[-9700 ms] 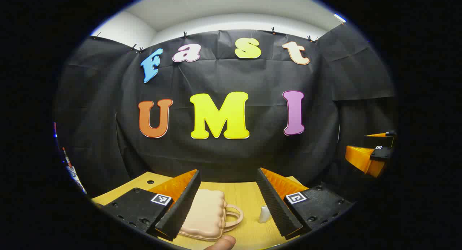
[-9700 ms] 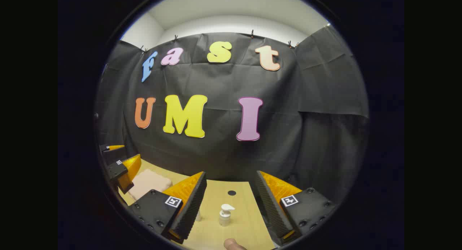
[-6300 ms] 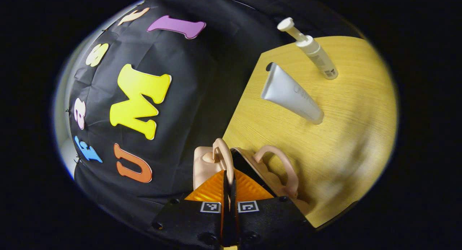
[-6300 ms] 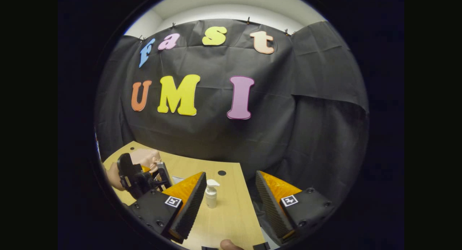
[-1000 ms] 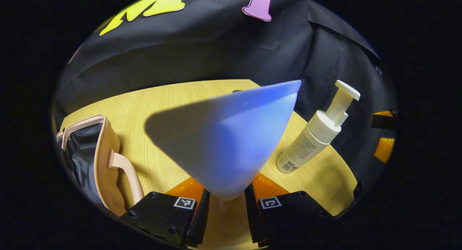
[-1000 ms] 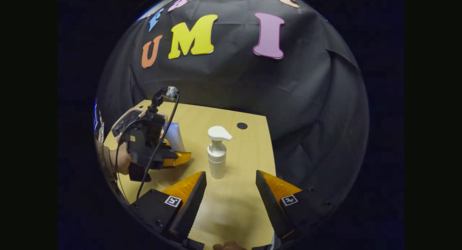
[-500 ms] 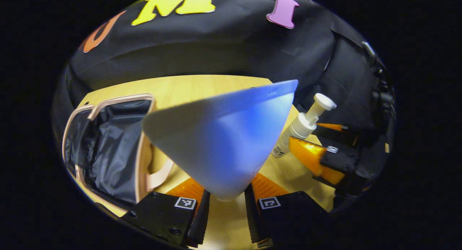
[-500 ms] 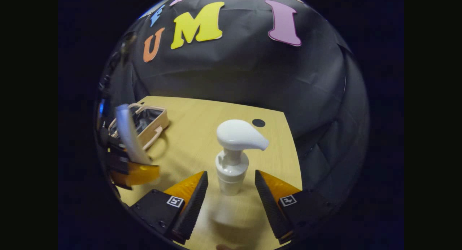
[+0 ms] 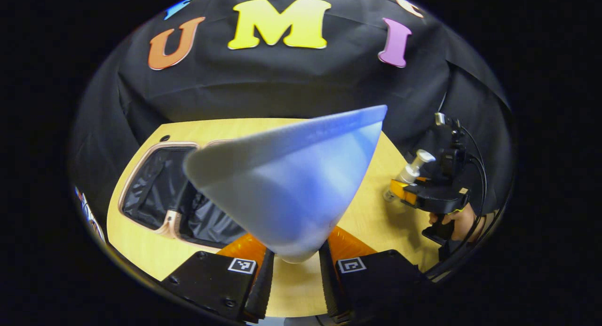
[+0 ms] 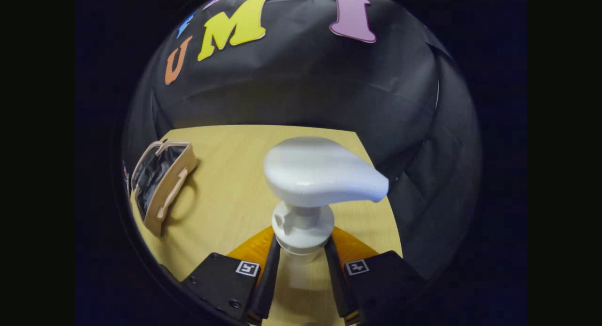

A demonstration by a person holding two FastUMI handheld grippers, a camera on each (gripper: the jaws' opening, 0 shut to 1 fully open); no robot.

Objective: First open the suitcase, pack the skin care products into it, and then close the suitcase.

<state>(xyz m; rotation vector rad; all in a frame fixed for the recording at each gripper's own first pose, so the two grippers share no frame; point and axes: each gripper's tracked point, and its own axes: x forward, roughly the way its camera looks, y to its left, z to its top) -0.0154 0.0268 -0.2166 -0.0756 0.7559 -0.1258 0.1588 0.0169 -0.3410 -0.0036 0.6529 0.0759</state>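
- Left gripper view: the left gripper (image 9: 292, 269) is pinching the capped end of a white tube (image 9: 287, 185) between its fingers, the flat crimped end fanning up toward 12 o'clock, a hold that keeps the tube's length clear for lowering.
- The suitcase (image 9: 155, 185) is lying open on the table (image 9: 371, 213) at about 9 o'clock, its dark lining facing up, so the tube looks to be hanging over the opening, ready to go in.
- At 3 o'clock the right gripper (image 9: 400, 194), held by a hand (image 9: 458, 220), is closing around the pump bottle (image 9: 411, 168), which is standing near the table's far edge, well apart from the case.
- Right gripper view: the right gripper (image 10: 301, 274) is pressing both fingers onto the pump bottle (image 10: 303, 232) just beneath its collar, the broad pump head (image 10: 324, 173) looming at centre; gripping low on the neck likely keeps the bottle upright and stops the pump being pressed.
- The suitcase (image 10: 162, 185) is sitting at 9 o'clock with its handle (image 10: 171, 194) turned toward the table's middle, lid already off the opening.
- Both products appear to be in hand at once, so packing is under way and closing is not yet begun.
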